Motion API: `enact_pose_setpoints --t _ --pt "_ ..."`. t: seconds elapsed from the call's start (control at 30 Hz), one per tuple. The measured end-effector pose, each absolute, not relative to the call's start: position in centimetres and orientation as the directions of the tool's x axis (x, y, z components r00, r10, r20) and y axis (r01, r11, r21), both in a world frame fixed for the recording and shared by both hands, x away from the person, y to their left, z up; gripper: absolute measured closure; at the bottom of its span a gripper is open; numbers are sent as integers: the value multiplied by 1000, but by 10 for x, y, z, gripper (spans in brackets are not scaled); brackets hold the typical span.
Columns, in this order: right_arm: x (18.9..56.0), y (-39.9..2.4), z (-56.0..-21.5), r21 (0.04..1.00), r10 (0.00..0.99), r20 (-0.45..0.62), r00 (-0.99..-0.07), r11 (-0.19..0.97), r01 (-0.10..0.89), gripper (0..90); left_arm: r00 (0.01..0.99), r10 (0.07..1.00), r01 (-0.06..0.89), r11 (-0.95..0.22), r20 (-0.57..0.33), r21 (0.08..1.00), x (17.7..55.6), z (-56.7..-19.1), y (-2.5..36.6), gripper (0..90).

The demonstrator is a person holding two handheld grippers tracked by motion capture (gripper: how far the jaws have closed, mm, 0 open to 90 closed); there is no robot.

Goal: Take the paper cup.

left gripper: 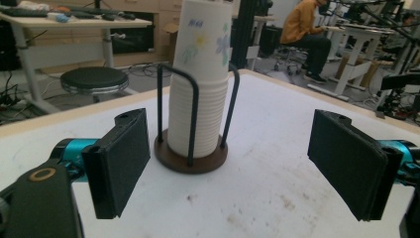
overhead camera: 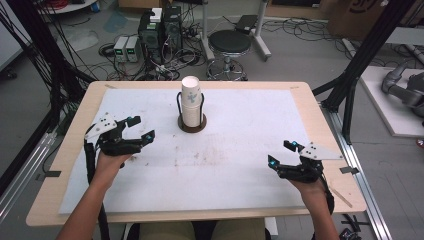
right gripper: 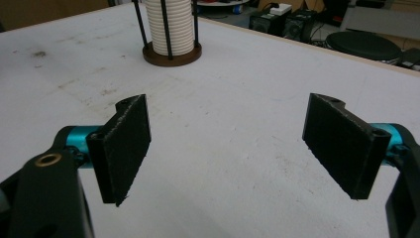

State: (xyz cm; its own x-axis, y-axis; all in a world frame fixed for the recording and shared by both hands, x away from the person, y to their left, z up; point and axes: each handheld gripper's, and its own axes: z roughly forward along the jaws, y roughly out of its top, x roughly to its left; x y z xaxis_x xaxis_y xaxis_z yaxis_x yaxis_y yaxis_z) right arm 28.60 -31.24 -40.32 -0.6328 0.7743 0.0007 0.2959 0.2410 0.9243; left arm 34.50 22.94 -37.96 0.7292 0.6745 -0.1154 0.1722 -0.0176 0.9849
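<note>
The left gripper [overhead camera: 141,128] has its two black jaws spread wide, with nothing between them. In the left gripper view they point at the tall stack of white paper cups [left gripper: 200,74], which is a little way in front. The right gripper [overhead camera: 281,152] also has its jaws wide apart and empty, and it is farther from the cups.

The stack stands upright in a small holder with thin black wire loops and a round brown wooden base [overhead camera: 192,125]. It is at the far middle of the white table cover [overhead camera: 240,170], between the two grippers.

Paper cups are very light and thin. I think they would squash if squeezed hard, so a soft pinch is best. The top cup has little flower drawings and sticks up above the wire loops. That free top part looks like the best place to take hold, from the sides. The cups may stick to each other, so more than one could come up. The holder might tip or slide too.

Both hands rest low near the table, left hand [overhead camera: 107,162] at the left and right hand [overhead camera: 312,186] at the right, forearms coming in from the near edge. Each gripper points in toward the middle.
</note>
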Motion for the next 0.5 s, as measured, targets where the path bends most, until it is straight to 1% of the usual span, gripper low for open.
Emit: enact_pose_setpoints --t 0.1,0.13,0.23,0.3,0.5 --pt "285 -312 -402 925 776 0 -631 240 295 191 740 664 164 -22 -108 986 352 -370 226 164" --pt "285 -312 -402 925 775 -1 -632 240 294 191 751 652 165 -28 -107 986 362 -360 223 164" --pt "284 -312 -402 925 776 3 -630 237 296 191 766 632 180 -36 -117 983 377 -347 218 164" --pt "283 -313 -401 925 779 5 -627 234 298 191 770 628 179 -49 -109 983 386 -339 213 164" --pt "284 -313 -402 925 777 4 -630 236 297 191 786 610 187 -84 -97 979 410 -323 197 164"
